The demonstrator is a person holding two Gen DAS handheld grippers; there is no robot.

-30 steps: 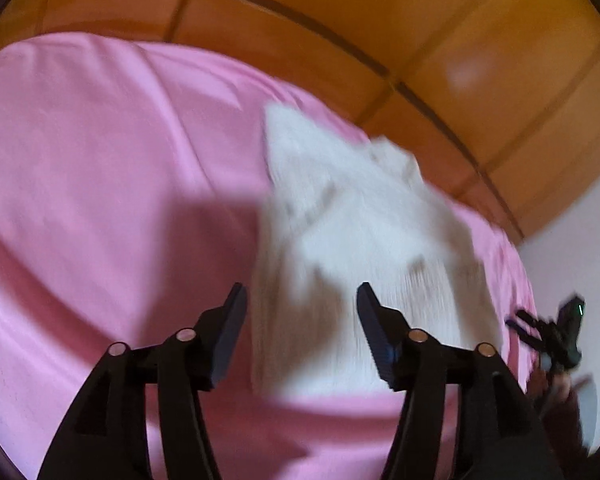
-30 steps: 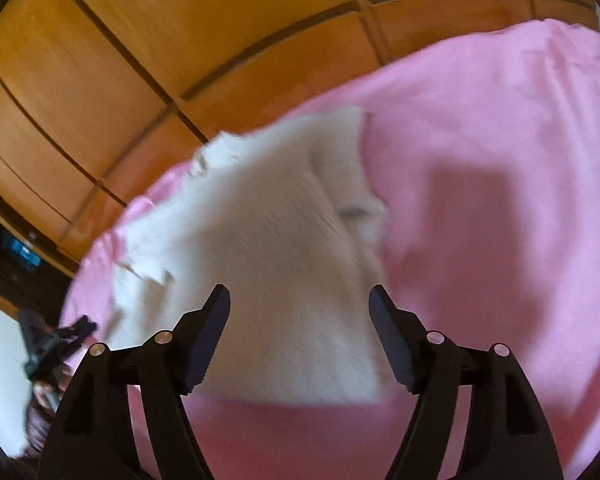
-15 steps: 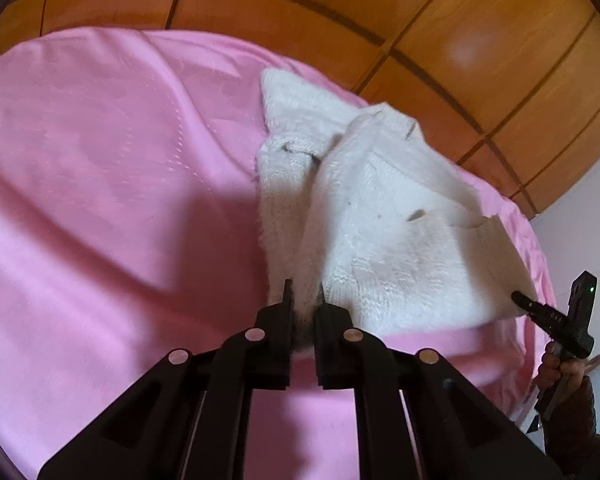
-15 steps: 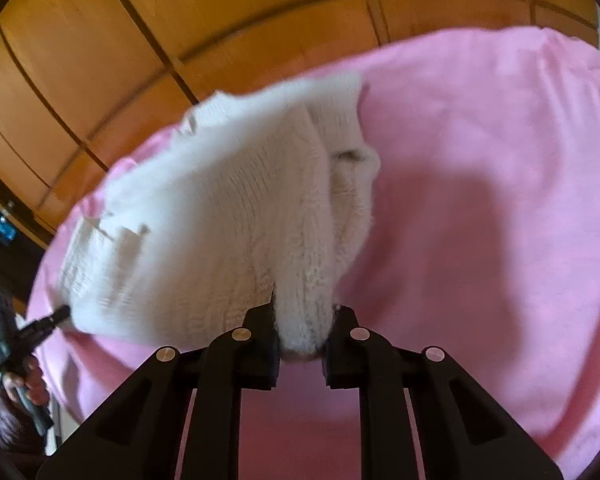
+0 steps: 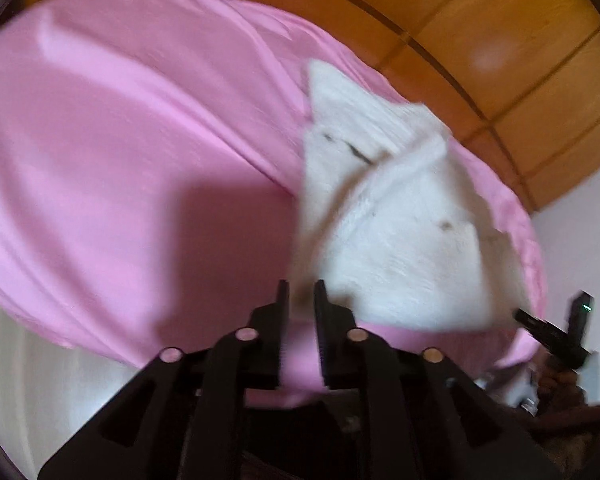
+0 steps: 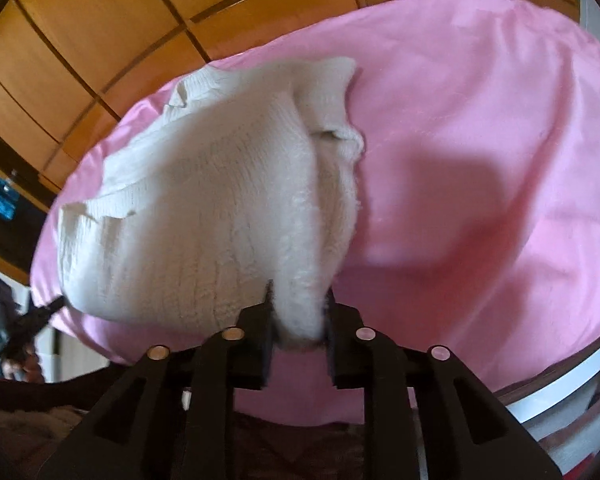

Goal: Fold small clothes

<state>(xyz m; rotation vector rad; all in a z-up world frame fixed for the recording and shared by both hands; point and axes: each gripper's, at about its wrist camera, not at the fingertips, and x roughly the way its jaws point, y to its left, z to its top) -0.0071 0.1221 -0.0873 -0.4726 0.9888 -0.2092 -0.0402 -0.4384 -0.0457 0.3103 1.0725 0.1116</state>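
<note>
A small white knitted garment (image 5: 396, 224) lies on a pink sheet (image 5: 140, 152), with its near edge lifted. My left gripper (image 5: 299, 292) is shut on the garment's near left corner. My right gripper (image 6: 298, 300) is shut on a thick fold of the same garment (image 6: 204, 216) at its near right corner. The cloth hangs stretched between the two grippers, its far part resting on the sheet. The other gripper shows at the edge of each view, the right one in the left wrist view (image 5: 556, 332) and the left one in the right wrist view (image 6: 24, 320).
The pink sheet (image 6: 480, 140) covers a table whose white rim (image 6: 556, 384) shows at the near right. A wooden panelled wall (image 5: 500, 40) stands right behind the table. Dark clothing fills the bottom of both views.
Both grippers went from open to shut on the garment's near edge and have pulled back and up with it. The cloth has lifted and stretched toward me.
</note>
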